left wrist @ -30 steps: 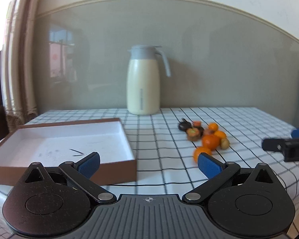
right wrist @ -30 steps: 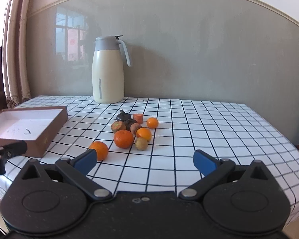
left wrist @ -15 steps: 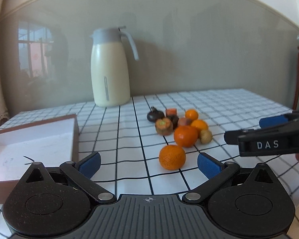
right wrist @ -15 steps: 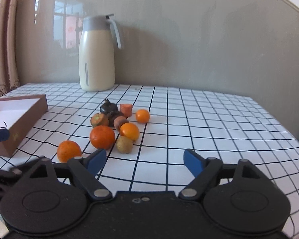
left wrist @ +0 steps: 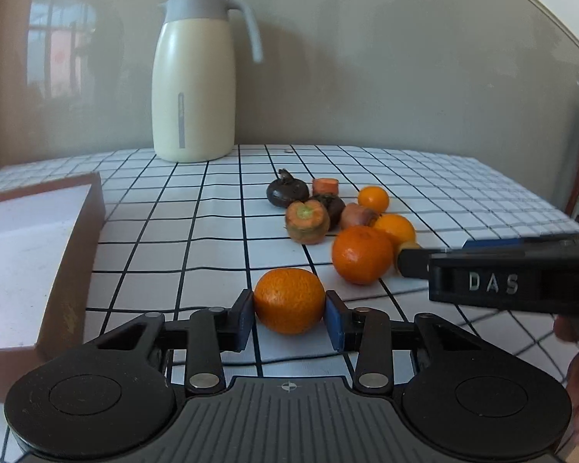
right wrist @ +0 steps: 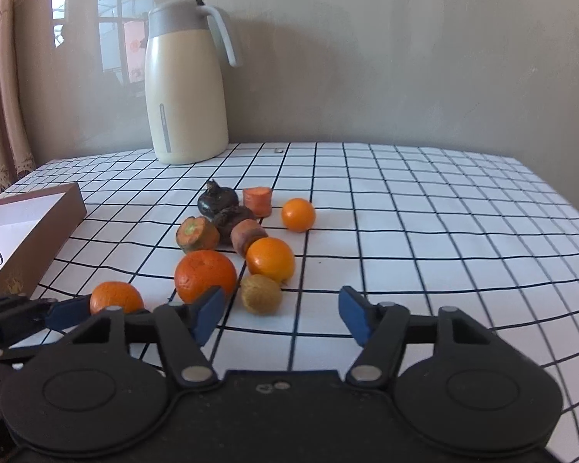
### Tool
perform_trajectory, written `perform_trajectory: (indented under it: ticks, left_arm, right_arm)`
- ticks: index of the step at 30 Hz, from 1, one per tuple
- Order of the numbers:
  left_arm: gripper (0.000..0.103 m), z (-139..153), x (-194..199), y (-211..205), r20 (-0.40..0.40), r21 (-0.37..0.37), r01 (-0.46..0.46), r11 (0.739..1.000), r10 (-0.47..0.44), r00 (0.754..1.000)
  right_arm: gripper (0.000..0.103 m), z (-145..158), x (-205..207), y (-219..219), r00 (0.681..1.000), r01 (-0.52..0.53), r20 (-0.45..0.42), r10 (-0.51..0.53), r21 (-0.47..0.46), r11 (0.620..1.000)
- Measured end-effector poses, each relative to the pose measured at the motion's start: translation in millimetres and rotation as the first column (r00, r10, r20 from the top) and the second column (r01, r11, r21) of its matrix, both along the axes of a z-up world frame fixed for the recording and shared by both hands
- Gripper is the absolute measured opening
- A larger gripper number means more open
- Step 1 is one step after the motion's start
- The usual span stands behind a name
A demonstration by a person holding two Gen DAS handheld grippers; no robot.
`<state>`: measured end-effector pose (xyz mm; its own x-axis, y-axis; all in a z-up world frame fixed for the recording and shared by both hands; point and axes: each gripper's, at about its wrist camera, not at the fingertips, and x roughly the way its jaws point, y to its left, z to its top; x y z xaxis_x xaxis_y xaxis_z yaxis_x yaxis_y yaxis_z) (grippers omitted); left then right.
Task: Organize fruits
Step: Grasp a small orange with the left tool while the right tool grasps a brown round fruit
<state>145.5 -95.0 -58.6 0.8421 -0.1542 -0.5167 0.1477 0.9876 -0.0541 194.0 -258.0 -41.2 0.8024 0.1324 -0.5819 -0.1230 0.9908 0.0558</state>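
Left gripper (left wrist: 289,318) just clamped onto the near orange (left wrist: 289,300); right gripper (right wrist: 281,314) half open, closing, nothing gripped, small brown fruit (right wrist: 261,293) just beyond.

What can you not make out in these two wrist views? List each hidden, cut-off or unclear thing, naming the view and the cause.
- Brown box: left wrist view, its near and left parts are cut off by the frame edge and the left gripper.
- Small yellow-brown fruit: left wrist view, mostly hidden behind the right gripper's finger.
- Tiny object by the jug: right wrist view, too small to identify.
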Motion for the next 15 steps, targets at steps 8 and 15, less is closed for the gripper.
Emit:
perform_trajectory:
  ticks: [8, 15]
  left_arm:
    - [0.039, 0, 9, 6, -0.018, -0.031, -0.01, 0.999, 0.01, 1.0]
    - [0.039, 1, 7, 6, -0.011, -0.032, 0.004, 0.999, -0.005, 1.0]
  right_arm:
    - [0.026, -9, 17, 7, 0.999, -0.004, -0.054, 0.005, 0.017, 1.0]
    - [0.017, -3, 10, 5, 1.0, -0.005, -0.022, 0.005, -0.001, 1.0]
